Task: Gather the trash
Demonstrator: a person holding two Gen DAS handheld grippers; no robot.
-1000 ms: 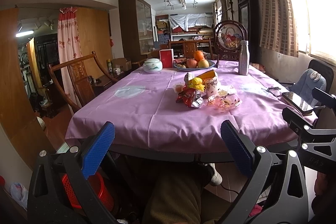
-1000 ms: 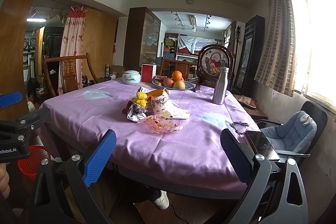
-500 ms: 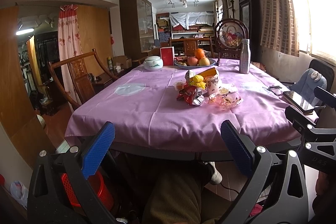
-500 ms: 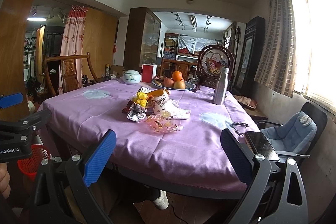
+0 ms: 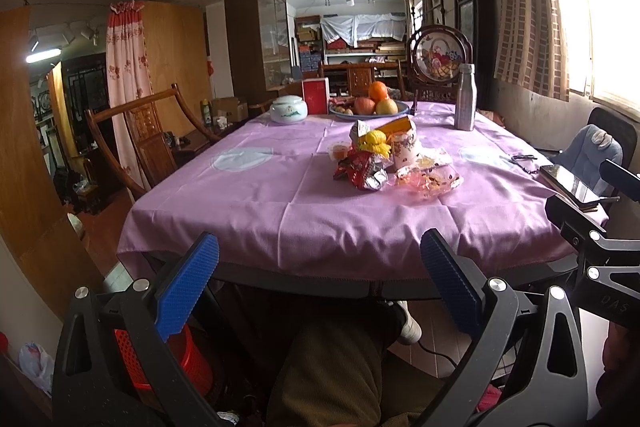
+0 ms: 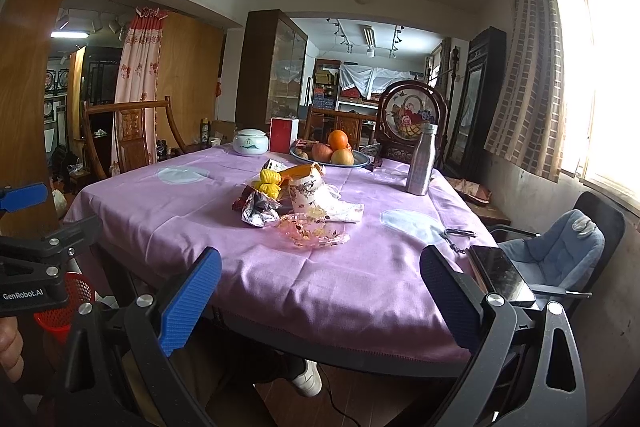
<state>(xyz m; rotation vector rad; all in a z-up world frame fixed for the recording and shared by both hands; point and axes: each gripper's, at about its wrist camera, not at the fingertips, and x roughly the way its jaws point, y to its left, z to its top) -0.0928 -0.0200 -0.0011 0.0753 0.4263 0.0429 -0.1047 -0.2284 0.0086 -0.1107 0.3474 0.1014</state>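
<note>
L gripper: jaws wide apart, nothing btwn the blue pads, hanging just off the near edge of the table, not over it. R gripper: same, jaws spread, empty, also short of the near edge, toward the near-right corner. Each shows in the other's cam at frame edge.

Change vs 1 s ago: barely any. L view crept slightly fwd/up, table a touch bigger; R view basically identical. Jaws same spread in all frames. Nothing on the cloth moved. So reads as start of approach, no pick begun, task progress ~0.

Trash pile: cluster around table centre, well apart from both grippers. Includes crumpled red/silver foil wrapper on near-left side of pile, yellow crumpled bit, orange carton, floral paper cup, clear pinkish plastic wrap nearest the front edge, white tissue/paper to its right.

Red mesh bin on floor by near-left corner, below table level, likely the drop spot (judgement).

Not trash, leave: fruit plate, steel bottle at far side; phone at near-right edge, keys beside it.

Next, prob: reach fwd over the cloth; plastic wrap or foil closest. Risk: thin wrap flat on cloth, pads may pinch the cloth too.
</note>
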